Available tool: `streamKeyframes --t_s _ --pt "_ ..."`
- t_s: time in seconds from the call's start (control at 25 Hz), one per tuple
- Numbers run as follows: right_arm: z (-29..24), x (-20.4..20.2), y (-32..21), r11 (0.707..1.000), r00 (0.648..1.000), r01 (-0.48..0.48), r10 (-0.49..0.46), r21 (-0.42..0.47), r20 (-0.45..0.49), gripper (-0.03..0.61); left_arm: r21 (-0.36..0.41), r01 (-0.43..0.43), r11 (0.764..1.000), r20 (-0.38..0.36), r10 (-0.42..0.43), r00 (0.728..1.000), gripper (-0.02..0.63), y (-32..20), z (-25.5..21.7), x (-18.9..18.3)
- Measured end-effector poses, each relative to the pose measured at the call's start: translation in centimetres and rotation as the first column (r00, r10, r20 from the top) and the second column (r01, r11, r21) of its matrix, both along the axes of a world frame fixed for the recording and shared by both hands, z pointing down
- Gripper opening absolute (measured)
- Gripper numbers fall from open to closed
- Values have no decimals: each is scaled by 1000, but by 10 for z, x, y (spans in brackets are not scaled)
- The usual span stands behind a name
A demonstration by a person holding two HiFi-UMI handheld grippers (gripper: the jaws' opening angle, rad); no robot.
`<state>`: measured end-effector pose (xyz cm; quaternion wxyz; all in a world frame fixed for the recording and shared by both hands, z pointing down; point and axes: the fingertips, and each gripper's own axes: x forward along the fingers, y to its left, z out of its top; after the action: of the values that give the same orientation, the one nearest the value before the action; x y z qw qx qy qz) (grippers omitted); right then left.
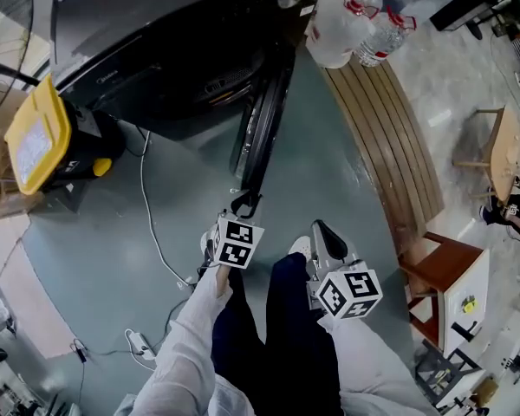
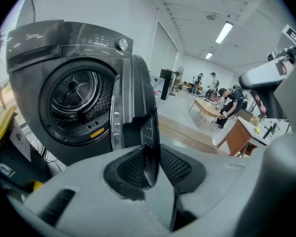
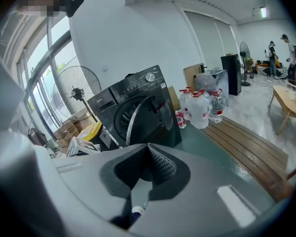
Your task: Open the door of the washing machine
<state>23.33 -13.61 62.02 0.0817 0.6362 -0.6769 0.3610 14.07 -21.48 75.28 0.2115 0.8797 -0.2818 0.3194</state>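
Left gripper clamped on door edge; door already swung well out from washer, drum showing. Right gripper jaws together, empty, off to side. I'd pull along hinge arc, firm grip, no twisting. Edge looks slippery.

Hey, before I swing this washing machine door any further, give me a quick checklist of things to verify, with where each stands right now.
1. Door unlatched: ok. The dark round door stands swung out from the dark grey front-loading washing machine.
2. Left gripper hold: ok. The door's edge sits between its pads, which look pressed on it.
3. Right gripper free: ok. Jaws together, nothing between them.
4. Swing path: cannot tell. Clear plastic water bottles stand beside the machine on the door's side.
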Motion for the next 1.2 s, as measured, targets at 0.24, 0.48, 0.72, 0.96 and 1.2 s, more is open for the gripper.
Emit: streamKeyframes --t_s 0.24,0.48,0.72,0.96,1.2 --pt "3 57 18 997 997 80 -80 -2 -7 9 -23 96 995 -17 -96 995 101 24 -1 53" --pt "4 116 39 997 997 72 -72 3 -4 9 -57 108 992 -45 -111 993 120 45 2 119" --pt "7 172 60 1000 1000 -5 5 -10 -4 9 -89 111 990 -61 -116 991 124 55 1 186" --pt "15 206 73 996 996 -85 85 -33 -1 10 -137 111 984 -108 -126 986 125 54 -1 240" --pt "17 231 80 988 989 -149 149 -36 -12 9 -137 95 986 -145 -114 983 124 52 -2 279"
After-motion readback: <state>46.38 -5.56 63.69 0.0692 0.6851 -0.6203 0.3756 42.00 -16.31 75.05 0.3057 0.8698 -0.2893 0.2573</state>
